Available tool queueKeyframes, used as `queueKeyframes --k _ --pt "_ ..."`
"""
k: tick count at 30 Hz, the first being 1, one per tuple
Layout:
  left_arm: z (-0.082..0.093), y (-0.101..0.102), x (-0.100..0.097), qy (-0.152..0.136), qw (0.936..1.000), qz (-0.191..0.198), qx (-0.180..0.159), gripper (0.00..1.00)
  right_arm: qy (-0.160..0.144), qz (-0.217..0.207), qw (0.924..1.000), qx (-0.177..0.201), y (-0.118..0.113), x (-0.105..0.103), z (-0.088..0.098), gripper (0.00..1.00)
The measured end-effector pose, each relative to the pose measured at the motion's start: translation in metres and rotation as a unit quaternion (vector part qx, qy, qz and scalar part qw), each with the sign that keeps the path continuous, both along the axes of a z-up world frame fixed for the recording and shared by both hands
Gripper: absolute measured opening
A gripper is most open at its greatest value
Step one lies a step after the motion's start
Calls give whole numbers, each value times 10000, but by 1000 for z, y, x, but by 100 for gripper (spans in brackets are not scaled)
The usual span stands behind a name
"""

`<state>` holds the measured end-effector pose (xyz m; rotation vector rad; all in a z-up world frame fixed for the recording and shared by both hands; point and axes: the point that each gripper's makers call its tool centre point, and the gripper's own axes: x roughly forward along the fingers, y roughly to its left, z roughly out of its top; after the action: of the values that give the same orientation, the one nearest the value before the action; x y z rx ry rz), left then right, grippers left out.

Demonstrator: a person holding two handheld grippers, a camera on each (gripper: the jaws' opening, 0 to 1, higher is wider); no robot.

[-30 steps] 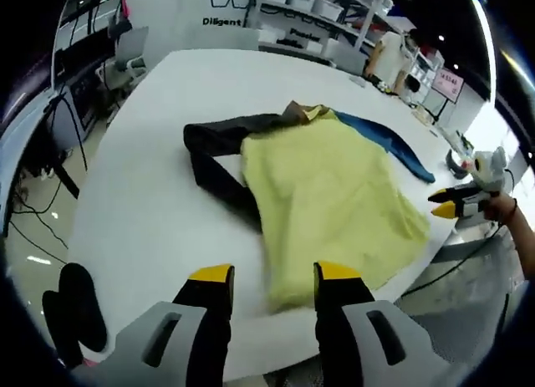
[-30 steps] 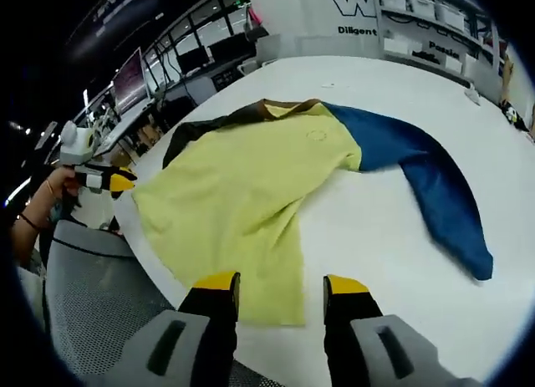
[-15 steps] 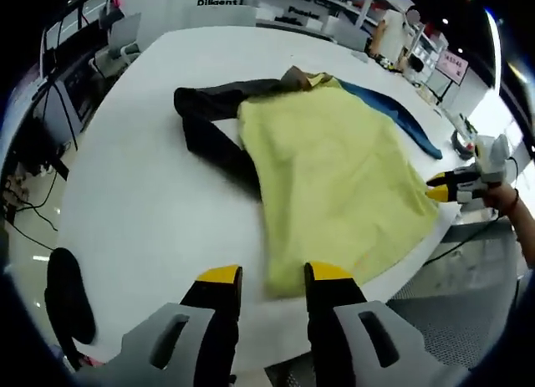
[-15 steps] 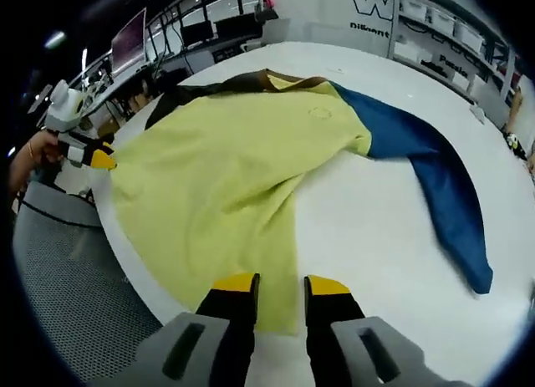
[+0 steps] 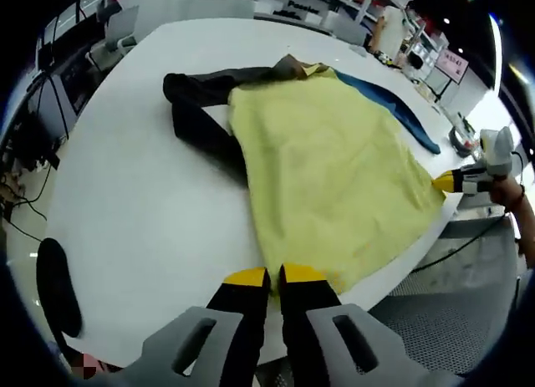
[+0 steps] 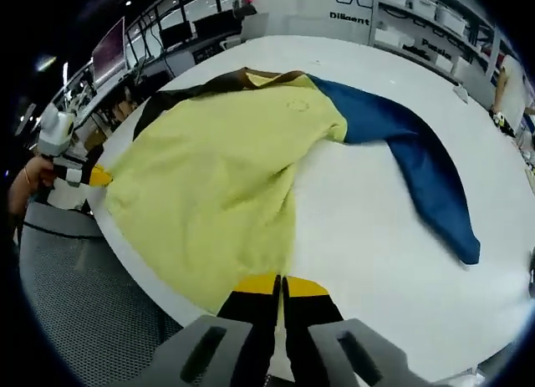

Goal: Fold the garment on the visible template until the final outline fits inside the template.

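**Both hem corners pinched, fold about to begin**

Garment [image 5: 330,178] lay flat on the white table [image 5: 134,211], yellow body spread toward the near edge, dark sleeve [image 5: 201,111] out on one side and blue sleeve [image 6: 418,165] on the other. No template outline could be made out on the table in either view.

The left gripper [image 5: 267,278] had its jaws pressed together at one corner of the yellow hem, apparently pinching the cloth there. The right gripper [image 6: 279,283] was likewise clamped on the other hem corner at the table edge. Each gripper also appeared at the rim of the other's view, a hand behind it.

To fold well from here, both corners probably needed to rise together and travel toward the collar at the same pace, keeping the hem taut between them so the body doubled over without skewing. Lifting only enough to clear the table would help keep the sleeves from dragging, and the hem overhanging the edge could slip off if either pinch were shallow.

A second earlier both pairs of jaws stood spread above the hem; half a second earlier they had narrowed around it. By now they had closed, and both cameras had come lower and closer to the cloth.
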<state>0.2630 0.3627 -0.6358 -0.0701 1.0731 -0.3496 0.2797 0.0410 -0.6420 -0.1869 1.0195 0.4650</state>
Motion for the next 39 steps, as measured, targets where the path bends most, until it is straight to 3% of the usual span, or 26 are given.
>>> queueKeyframes --k 3,6,9,21,24,26,28,30,34,39 --pt "-1 0 -2 17 10000 -35 14 2 13 -135 9999 45 -7 -3 8 0" --pt "0 -1 -3 20 10000 -62 18 1 211 -345 9992 29 -17 -15 14 0" --pt "0 -4 -5 33 9997 -227 50 1 604 -463 9970 -101 -27 -37 12 0" --pt "13 -14 -14 86 9986 -507 95 0 552 -393 9963 -524 -36 -33 8 0" --pt "45 -18 -11 -188 9989 -414 -63 0 580 -361 9964 -494 -36 -34 9 0" --pt "53 -27 -13 -218 9983 -534 -128 0 602 -344 9961 -549 -38 -34 8 0" --pt "44 -27 -20 25 9978 -666 -1 0 634 -281 9953 -672 -42 -35 6 0" --pt "24 -17 -27 395 9964 -685 299 0 648 -266 9953 -676 -42 -35 5 0" --pt "6 -16 -30 574 9961 -620 244 1 695 -300 9951 -634 -43 -37 3 0" --pt "-3 -10 -31 694 9961 -478 252 2 776 -312 9947 -591 -42 -38 1 0"
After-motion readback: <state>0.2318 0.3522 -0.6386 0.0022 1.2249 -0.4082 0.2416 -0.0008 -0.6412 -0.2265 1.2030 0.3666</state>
